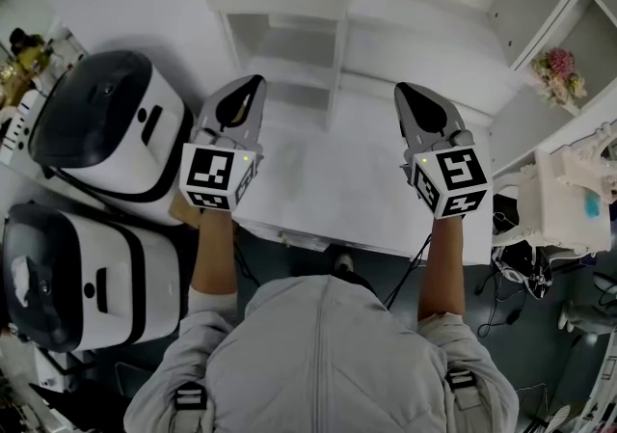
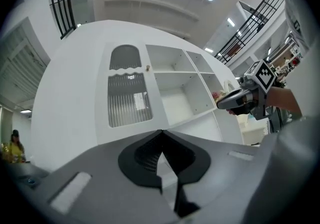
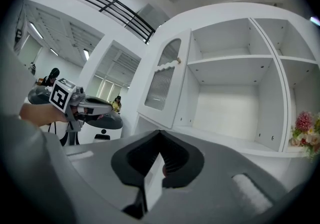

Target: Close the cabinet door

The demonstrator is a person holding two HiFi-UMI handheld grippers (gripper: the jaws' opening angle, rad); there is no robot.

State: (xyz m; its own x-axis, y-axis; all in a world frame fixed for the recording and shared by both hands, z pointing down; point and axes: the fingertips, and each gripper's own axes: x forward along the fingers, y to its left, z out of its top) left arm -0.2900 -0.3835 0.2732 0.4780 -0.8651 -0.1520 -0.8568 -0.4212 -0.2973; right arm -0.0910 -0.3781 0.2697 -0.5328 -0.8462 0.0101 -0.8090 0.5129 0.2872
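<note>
My left claw (image 2: 161,132) is closed, its two tips meeting with nothing between them, and it points almost level at the cabinet. My right claw (image 3: 160,132) is drawn together the same way and carries nothing. Neither touches anything. Both hang over the white counter (image 1: 366,204), side by side and well apart.

Straight ahead of the left claw, a little above its tips, is the cabinet door (image 2: 127,91). It is white, with an arched ribbed pane and a small knob (image 2: 147,68) on the edge nearer my right claw. From the right claw the door lies ahead and to the left, swung out from the cabinet at an angle, so it is not shut.

Directly ahead of the right claw are the open shelves (image 3: 235,61), all white. Far to that claw's right, at the end of a shelf, is a bunch of pink flowers (image 3: 306,130).

To the left of my left claw stands a white appliance with a dark lid (image 1: 101,122), with a second appliance (image 1: 82,277) like it nearer to me.
</note>
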